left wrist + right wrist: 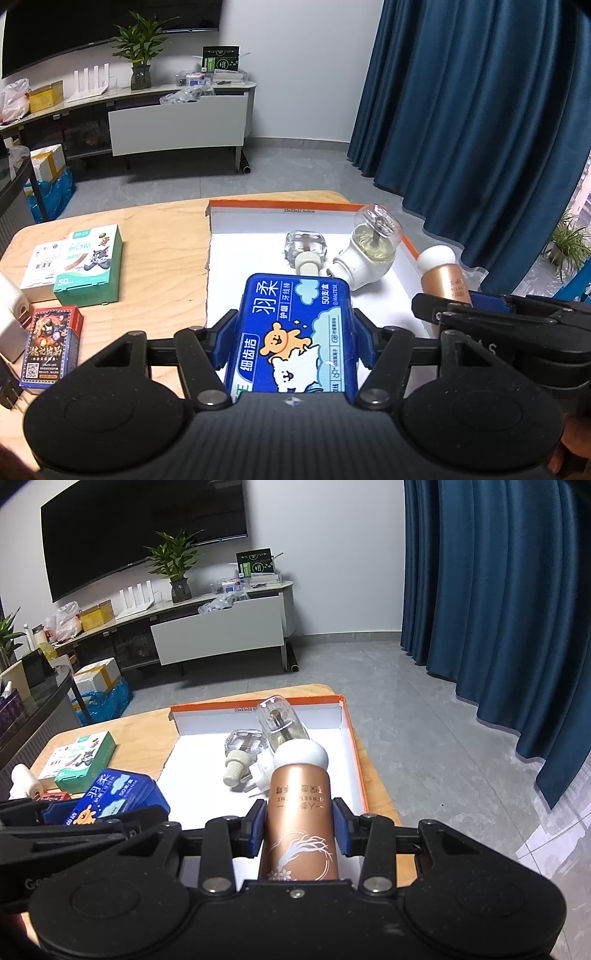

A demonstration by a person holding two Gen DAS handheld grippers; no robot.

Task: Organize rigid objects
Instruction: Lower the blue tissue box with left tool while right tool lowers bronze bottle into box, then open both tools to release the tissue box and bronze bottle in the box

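Note:
My left gripper (293,341) is shut on a blue floss-pick box (295,325) with a bear picture, held over the near part of the orange-rimmed white tray (258,221). My right gripper (300,829) is shut on a copper bottle (300,812) with a white round cap, also over the tray (347,738). In the tray lie a clear square bottle (304,245) and a white plug-in vaporizer with a clear dome (369,251). The copper bottle shows at the right in the left wrist view (445,282); the blue box shows at the left in the right wrist view (118,794).
On the wooden table (159,240) left of the tray stand a green box (92,266), a white box (42,269), a red card box (51,349) and a white charger (11,314). Blue curtains (480,110) hang at right; grey floor lies beyond the table.

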